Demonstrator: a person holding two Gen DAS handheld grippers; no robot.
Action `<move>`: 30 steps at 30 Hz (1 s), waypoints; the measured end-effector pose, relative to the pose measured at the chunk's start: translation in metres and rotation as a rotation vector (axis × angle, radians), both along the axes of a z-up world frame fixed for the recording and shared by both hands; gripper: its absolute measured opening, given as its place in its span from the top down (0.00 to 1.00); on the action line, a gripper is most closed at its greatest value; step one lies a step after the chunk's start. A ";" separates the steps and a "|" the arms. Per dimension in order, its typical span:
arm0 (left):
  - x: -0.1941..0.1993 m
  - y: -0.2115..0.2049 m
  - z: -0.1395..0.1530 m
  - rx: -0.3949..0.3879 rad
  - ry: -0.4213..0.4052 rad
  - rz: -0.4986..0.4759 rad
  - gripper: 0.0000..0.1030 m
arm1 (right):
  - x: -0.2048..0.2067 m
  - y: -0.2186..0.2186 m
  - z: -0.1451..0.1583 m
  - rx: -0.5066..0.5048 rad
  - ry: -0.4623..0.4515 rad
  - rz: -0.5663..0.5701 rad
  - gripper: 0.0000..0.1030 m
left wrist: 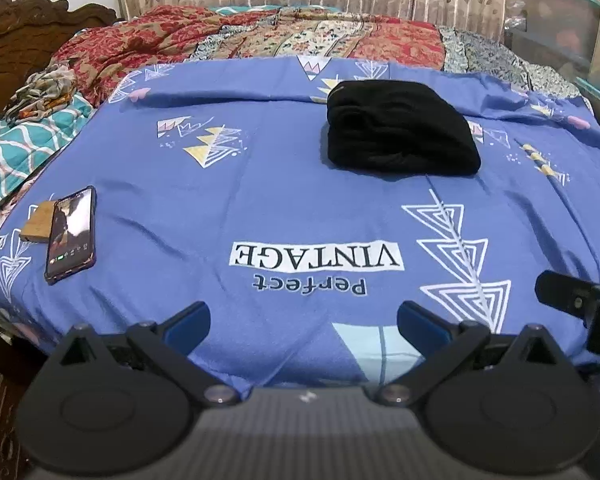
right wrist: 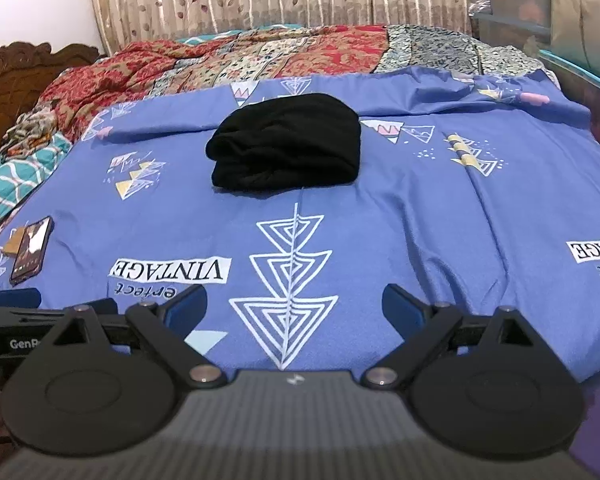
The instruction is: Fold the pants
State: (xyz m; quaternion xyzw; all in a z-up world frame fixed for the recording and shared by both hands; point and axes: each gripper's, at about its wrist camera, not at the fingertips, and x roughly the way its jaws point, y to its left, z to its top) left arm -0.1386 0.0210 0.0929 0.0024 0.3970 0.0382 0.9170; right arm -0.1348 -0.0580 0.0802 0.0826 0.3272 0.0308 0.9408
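Note:
The black pants [left wrist: 400,128] lie folded in a compact bundle on the blue printed bedsheet [left wrist: 260,200], toward the far side of the bed. They also show in the right wrist view [right wrist: 288,140]. My left gripper [left wrist: 304,320] is open and empty, held over the near edge of the bed, well short of the pants. My right gripper [right wrist: 294,304] is open and empty too, beside the left one at the near edge. Part of the right gripper shows at the right edge of the left wrist view [left wrist: 580,300].
A phone [left wrist: 72,234] lies on a small wooden block [left wrist: 38,222] at the sheet's left side. A red patterned quilt [left wrist: 220,36] is bunched at the back before a curtain. Teal bedding [left wrist: 16,148] and a carved headboard [left wrist: 20,28] are left. Plastic bins [left wrist: 564,20] stand right.

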 end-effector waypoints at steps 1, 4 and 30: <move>0.000 0.001 0.000 0.000 0.001 0.002 0.00 | 0.000 0.000 0.000 -0.002 0.000 0.005 0.07; 0.001 0.002 0.000 0.007 -0.001 0.015 0.00 | 0.000 0.001 0.001 -0.011 -0.003 0.010 0.07; 0.014 0.002 -0.016 0.044 0.113 0.018 0.00 | 0.006 -0.013 -0.008 0.028 0.051 0.006 0.07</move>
